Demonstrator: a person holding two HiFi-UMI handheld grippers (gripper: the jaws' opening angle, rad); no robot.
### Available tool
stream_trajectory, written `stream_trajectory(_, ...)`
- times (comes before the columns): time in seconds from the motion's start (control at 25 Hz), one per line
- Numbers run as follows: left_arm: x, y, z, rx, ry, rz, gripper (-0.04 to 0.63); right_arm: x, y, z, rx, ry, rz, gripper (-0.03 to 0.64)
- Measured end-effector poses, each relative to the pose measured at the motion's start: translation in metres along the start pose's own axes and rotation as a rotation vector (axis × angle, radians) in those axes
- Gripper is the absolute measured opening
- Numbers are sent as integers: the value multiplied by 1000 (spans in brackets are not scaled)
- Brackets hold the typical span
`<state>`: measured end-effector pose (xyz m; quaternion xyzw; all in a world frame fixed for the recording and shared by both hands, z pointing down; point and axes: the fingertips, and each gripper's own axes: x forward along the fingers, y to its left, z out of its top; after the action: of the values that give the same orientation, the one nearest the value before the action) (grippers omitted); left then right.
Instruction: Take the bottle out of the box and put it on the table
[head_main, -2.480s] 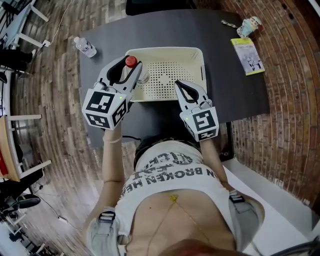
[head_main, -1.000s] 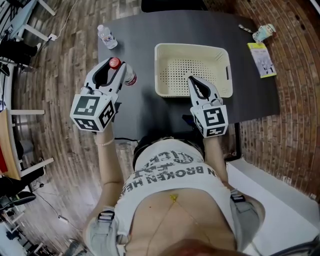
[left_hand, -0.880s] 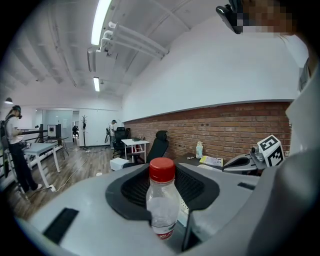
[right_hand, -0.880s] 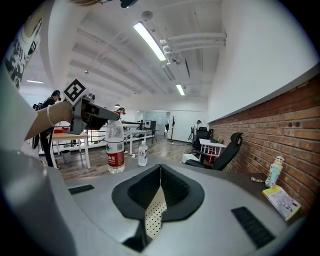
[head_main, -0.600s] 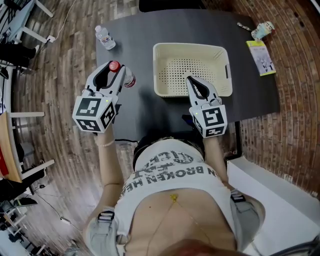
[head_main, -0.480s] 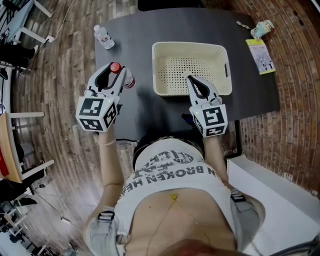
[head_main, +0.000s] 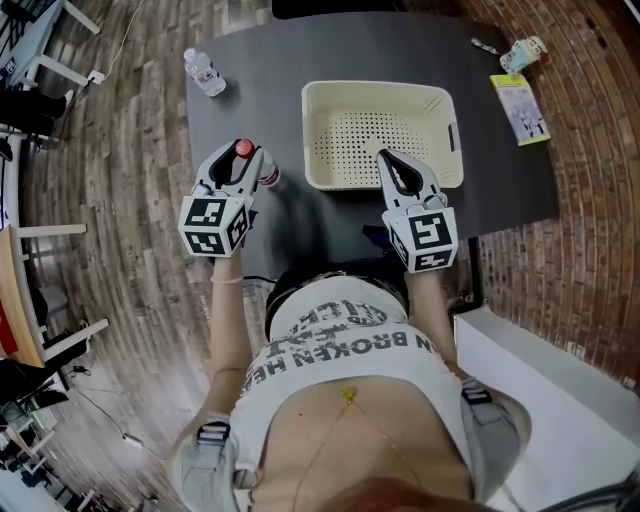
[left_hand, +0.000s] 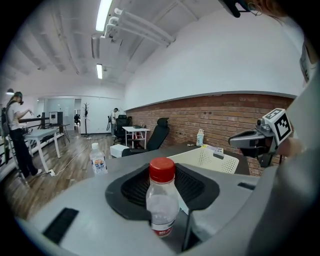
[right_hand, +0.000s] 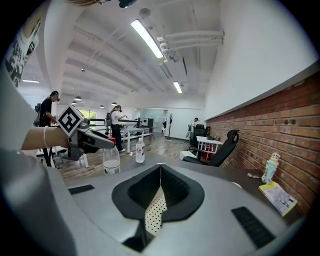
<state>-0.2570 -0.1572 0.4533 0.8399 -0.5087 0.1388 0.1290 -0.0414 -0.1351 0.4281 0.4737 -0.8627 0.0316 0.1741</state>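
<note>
Within left tool (head_main: 240, 168), bottle (head_main: 243, 148) half-hidden.

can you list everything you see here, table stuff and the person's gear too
table: 1, black, before the person
basket: 1, cream, mid-table, empty
red-capped bottle: 1, clear, left of the basket
white-capped bottle: 1, clear, far left corner
booklet: 1, yellow-green, far right side
small container: 1, pale, beyond the booklet
left hand-held gripper: 1, grey, shut on the red-capped bottle
right hand-held gripper: 1, grey, shut, over the basket's near rim
</note>
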Motion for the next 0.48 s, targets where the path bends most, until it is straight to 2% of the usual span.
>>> stream_trajectory(0.48, 9, -5, -41, 6, 4, 17, 152, 1, 0, -6, 3, 13, 5, 9)
